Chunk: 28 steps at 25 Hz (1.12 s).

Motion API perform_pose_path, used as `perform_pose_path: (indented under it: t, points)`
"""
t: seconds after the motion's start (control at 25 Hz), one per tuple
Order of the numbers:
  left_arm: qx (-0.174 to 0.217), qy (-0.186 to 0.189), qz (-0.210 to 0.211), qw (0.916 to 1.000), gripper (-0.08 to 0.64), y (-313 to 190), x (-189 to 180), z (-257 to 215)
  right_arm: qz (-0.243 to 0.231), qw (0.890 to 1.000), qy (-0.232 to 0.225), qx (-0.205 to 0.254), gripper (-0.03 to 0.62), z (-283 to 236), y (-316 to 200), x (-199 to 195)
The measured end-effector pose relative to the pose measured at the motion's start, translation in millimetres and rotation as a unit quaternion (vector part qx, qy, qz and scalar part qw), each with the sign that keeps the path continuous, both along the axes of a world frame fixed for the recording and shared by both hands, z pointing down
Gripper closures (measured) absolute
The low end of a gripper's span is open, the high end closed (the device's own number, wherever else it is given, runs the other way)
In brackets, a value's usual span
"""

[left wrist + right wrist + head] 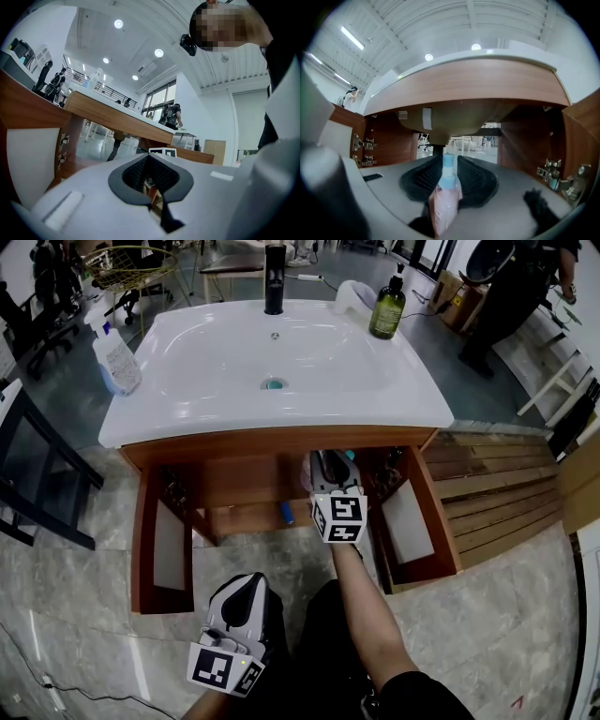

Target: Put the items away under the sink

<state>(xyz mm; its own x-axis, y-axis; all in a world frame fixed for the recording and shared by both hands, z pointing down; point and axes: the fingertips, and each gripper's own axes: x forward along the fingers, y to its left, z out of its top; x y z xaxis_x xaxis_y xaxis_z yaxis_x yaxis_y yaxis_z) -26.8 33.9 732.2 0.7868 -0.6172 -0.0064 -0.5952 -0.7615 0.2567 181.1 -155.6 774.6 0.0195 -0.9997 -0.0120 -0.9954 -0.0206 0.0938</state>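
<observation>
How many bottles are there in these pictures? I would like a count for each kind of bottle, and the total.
Spray bottle: 1
Green pump bottle: 1
Pink bottle with a blue cap: 1
Total: 3 bottles
One small blue thing is too small to name, so it is not counted.

Basin (216, 362): glossy white ceramic. Cabinet (272, 442): smooth reddish wood w/ metal hinges (553, 169). Bottle (444, 206): pink plastic. Floor (94, 549): polished stone.
</observation>
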Motion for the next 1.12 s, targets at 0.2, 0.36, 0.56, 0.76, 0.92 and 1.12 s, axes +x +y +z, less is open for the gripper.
perform_pose_path:
  t: [0.2,0.36,0.56,0.76,0.92,1.12]
  points:
    - [0.0,0.001,0.002,1.0,0.555,0.7,1.8,0.7,0.002,1.0,-0.001,0.016,0.485,-9.8,13.2,-0.4]
    - [-0.002,0.001,0.003,1.0,0.555,1.8,4.8,2.5,0.0,1.0,-0.008,0.029,0.491,-12.7,29.3,-2.0]
    - [-0.014,-0.002,0.003,0.9999,0.555,1.8,10.7,1.9,0.004,1.0,-0.018,0.016,0.575,-3.1,37.2,4.3]
    - [-0.028,-0.011,0.005,0.9995,0.555,-0.7,16.5,-15.5,0.007,0.999,-0.042,-0.021,0.577,5.3,44.6,11.4]
    - [-0.039,-0.016,0.007,0.9991,0.555,-5.7,21.9,-42.5,0.011,0.997,-0.057,-0.06,0.577,6.4,52.8,15.0]
    - [-0.063,-0.027,0.005,0.9976,0.555,-7.8,26.4,-91.1,0.01,0.99,-0.069,-0.119,0.577,-2.1,66.4,12.0]
